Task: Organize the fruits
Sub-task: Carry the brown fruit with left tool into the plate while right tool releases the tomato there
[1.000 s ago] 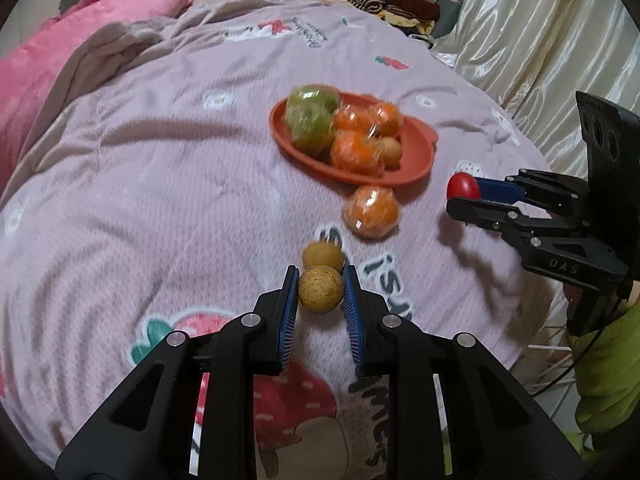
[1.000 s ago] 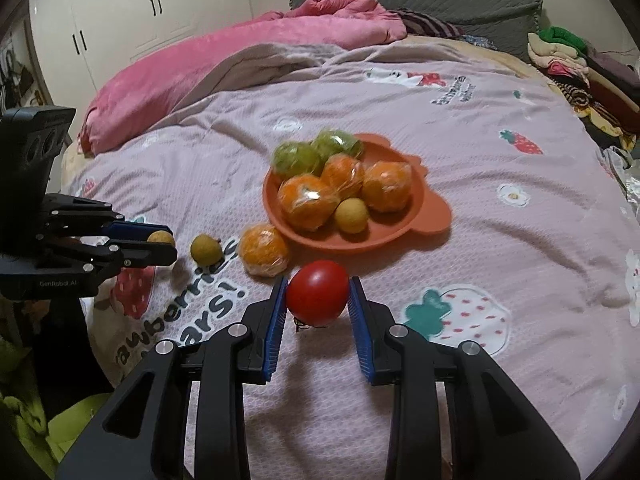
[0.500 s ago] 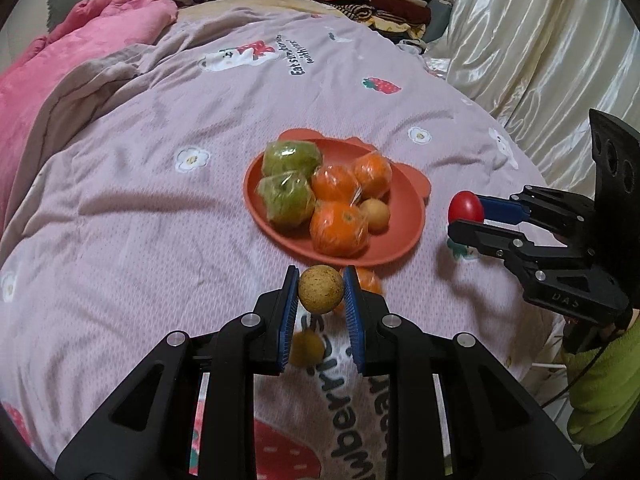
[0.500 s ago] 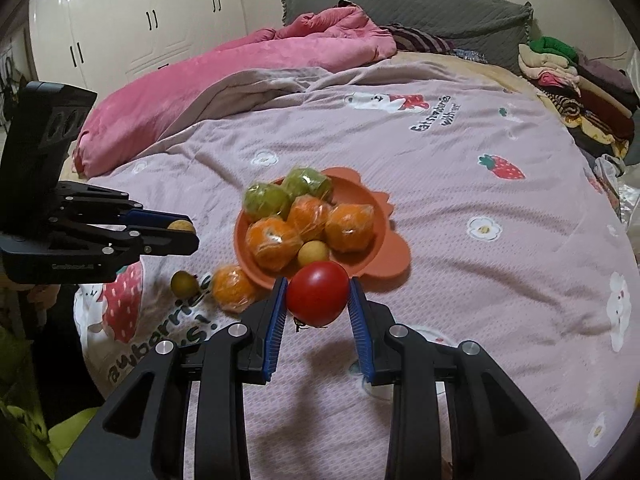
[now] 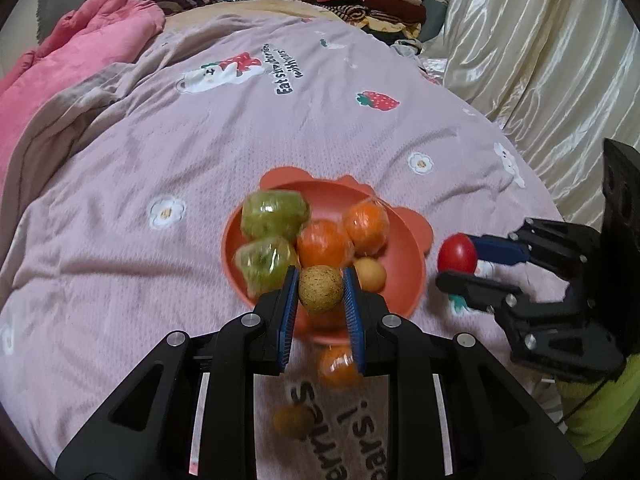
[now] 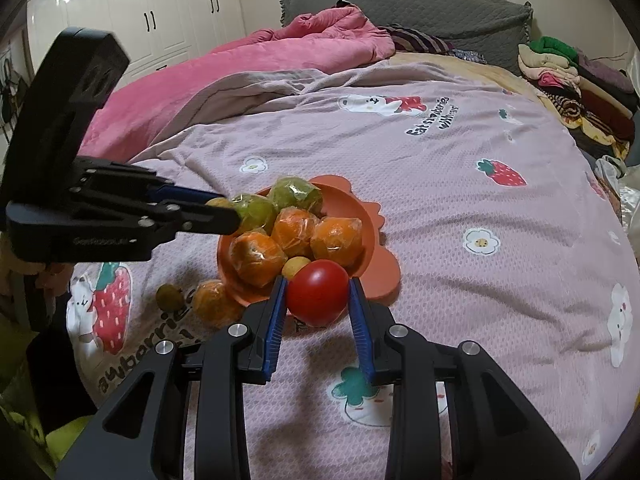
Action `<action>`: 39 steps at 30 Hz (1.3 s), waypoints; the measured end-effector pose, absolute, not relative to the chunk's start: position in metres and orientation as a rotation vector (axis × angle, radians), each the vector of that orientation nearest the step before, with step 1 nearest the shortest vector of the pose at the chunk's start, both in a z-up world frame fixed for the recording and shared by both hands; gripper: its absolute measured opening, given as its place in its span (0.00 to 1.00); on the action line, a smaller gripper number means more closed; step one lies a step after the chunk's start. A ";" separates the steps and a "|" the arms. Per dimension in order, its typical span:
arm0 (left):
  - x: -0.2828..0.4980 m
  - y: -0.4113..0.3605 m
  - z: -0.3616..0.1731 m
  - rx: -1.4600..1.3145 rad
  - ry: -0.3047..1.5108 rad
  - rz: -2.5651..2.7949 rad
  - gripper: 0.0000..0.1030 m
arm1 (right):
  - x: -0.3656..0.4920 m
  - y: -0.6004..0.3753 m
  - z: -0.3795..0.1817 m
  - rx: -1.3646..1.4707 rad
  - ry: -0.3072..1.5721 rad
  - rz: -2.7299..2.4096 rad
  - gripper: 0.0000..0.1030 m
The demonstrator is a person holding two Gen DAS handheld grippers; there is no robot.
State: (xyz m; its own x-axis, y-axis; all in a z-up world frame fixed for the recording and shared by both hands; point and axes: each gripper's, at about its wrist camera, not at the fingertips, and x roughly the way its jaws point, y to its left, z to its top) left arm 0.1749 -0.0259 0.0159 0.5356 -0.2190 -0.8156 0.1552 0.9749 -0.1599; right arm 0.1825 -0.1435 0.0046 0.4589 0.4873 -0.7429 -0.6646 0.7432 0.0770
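My left tongs (image 5: 321, 289) are clamped on a small brown fruit (image 5: 321, 289), held over the near rim of the plate (image 5: 416, 276) on the bed (image 5: 120, 200). The plate is crowded: two wrapped green fruits (image 5: 276, 216) at its left, wrapped oranges (image 5: 324, 242) in the middle, a small yellow fruit (image 5: 370, 274) to the right. If I let go here, the fruit could bounce off the pile or roll over the rim, since little bare plate is left. One wrapped orange (image 6: 214, 300) and a small fruit (image 6: 170, 297) lie on the bed beside the plate. My right tongs (image 6: 318, 294) are clamped on a tomato (image 6: 318, 294) just short of the plate's right edge. Both tongs aim for the same plate, so they could collide, or the tomato could knock the small yellow fruit out.
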 end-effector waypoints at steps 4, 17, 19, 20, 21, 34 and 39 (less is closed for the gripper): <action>0.187 -0.027 0.013 -0.065 0.992 -0.221 0.15 | 0.187 -0.143 0.003 -0.237 0.834 0.717 0.28; 0.206 -0.025 0.008 -0.066 1.004 -0.213 0.15 | 0.195 -0.136 -0.004 -0.239 0.848 0.721 0.29; 0.206 -0.025 0.007 -0.067 1.005 -0.214 0.15 | 0.197 -0.135 -0.005 -0.241 0.849 0.721 0.29; 0.207 -0.025 0.007 -0.070 1.005 -0.214 0.15 | 0.197 -0.135 -0.005 -0.242 0.851 0.722 0.29; 0.207 -0.024 0.007 -0.069 1.006 -0.213 0.15 | 0.198 -0.133 -0.006 -0.245 0.852 0.721 0.29; 0.207 -0.022 0.008 -0.077 0.998 -0.210 0.16 | 0.205 -0.123 -0.014 -0.280 0.861 0.700 0.29; 0.206 -0.021 0.009 -0.078 0.997 -0.205 0.16 | 0.205 -0.121 -0.015 -0.290 0.862 0.697 0.29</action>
